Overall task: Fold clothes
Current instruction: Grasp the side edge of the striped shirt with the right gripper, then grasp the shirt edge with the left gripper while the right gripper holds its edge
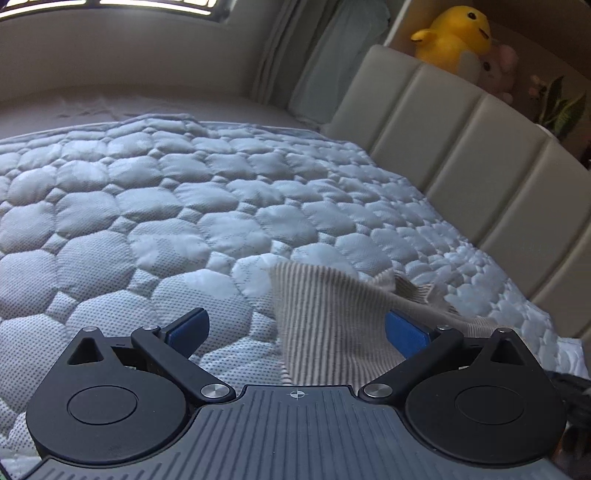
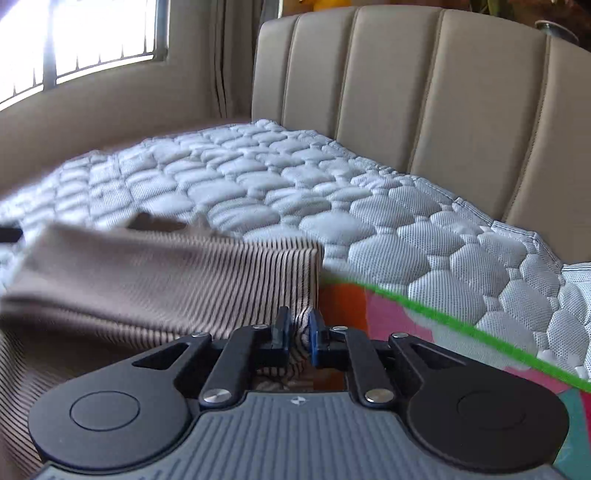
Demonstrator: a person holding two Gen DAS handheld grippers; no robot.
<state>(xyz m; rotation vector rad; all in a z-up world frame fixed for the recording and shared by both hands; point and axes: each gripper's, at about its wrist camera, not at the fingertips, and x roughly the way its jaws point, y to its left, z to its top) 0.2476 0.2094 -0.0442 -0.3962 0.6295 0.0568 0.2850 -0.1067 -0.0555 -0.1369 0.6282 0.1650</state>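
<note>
A beige garment with thin dark stripes (image 2: 155,280) lies on the quilted white mattress (image 2: 332,192). In the right wrist view my right gripper (image 2: 299,318) is shut on a bunched fold of it, with the cloth pinched between the blue pads and stretching away to the left. In the left wrist view a raised corner of the same striped garment (image 1: 325,314) stands between the wide-apart fingers of my left gripper (image 1: 295,321). It leans against the right blue pad (image 1: 402,332), while the left pad (image 1: 188,328) is bare. The left gripper is open.
A padded beige headboard (image 2: 424,92) runs along the right of the mattress. A yellow plush toy (image 1: 454,33), a pink plush (image 1: 498,70) and a plant (image 1: 561,107) sit behind it. A colourful orange, pink and green item (image 2: 391,321) lies under the right gripper. A window (image 2: 92,40) and curtains are at the far left.
</note>
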